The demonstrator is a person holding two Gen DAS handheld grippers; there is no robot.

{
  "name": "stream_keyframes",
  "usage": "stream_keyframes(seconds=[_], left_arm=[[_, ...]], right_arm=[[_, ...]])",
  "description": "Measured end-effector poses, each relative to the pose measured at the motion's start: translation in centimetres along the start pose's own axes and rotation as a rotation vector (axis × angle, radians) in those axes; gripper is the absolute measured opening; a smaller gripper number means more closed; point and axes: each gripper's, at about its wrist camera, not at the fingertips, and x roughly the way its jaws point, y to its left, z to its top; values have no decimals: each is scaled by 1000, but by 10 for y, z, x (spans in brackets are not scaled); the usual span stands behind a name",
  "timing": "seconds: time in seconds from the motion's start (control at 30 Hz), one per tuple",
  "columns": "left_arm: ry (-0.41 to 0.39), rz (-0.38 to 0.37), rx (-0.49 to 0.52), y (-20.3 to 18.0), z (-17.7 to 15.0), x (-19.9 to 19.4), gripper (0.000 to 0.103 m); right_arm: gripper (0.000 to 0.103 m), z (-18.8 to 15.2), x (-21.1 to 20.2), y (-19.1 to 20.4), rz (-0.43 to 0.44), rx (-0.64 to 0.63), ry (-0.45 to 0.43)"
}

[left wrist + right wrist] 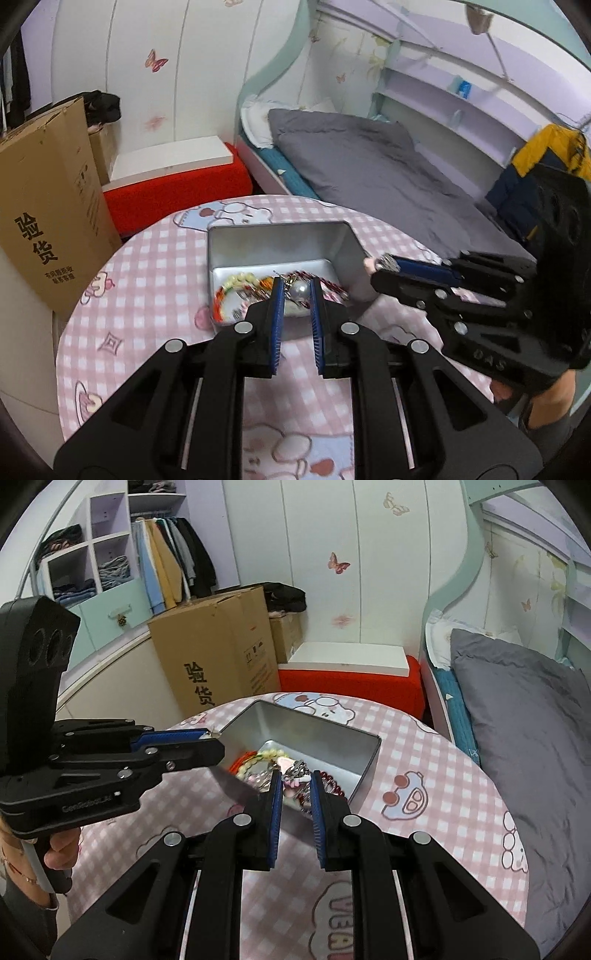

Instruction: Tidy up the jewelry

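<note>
We see a silver tin [343, 251] on a round table [147, 280] with a pink checked cloth; the jewelry heap [243, 291] lies inside the tin, at its near end in both views.

Left wrist view: left gripper [297, 291] over the tin's near edge, jaws part-closed on a pearl piece [298, 291] with a thin metal bit sticking up. Only this view shows the right gripper [384, 264] from the side, at the tin's right wall, jaws pressed on a small silver item [386, 263]; we can't tell what it is.

Right wrist view: same item [295, 770] sits between the right gripper's [295, 775] pads, looks like a silver clip, blurred. Red beads [332, 784] just right of it and pale beads [266, 755] behind it, both in the tin. Left gripper [210, 734] shows side-on at the tin's left corner, jaws nearly together, a small bit at the tips.

Room: cardboard box [214, 646] and red box with white lid [351, 672] behind the table, bed with grey duvet [524, 716] to the right, butterfly wall panels. Only the right view shows the open wardrobe [166, 554]; only the left view shows the wall shelves [443, 88] and a yellow jacket [554, 147].
</note>
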Motion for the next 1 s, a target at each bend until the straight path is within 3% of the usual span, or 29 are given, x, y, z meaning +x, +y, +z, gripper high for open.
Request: stream_keyframes(seconds=[0.33,0.7,0.77,0.8,0.87,0.9,1.0], left_arm=[[64,20,-20,10,11,35,14],[75,29,-55,15,11,40,15],[76,32,-57,15,11,39,15],[75,32,-58,15,11,38,20],[63,41,-59,16,11,35,45],[32,56,-66,16,11,30,63],[4,51,-73,16,11,20,63]], right_arm=[[13,3,20,-8,-11,28,12],[15,4,21,-8,-8,42,-2],[21,4,18,-8,-11,41,-8],[26,5,17,-8,-12,41,-10],[32,5,13,-7,-15,42,-21],[33,5,10,-7,-16,44,-26],[35,8,3,-7,-21,45,-40]])
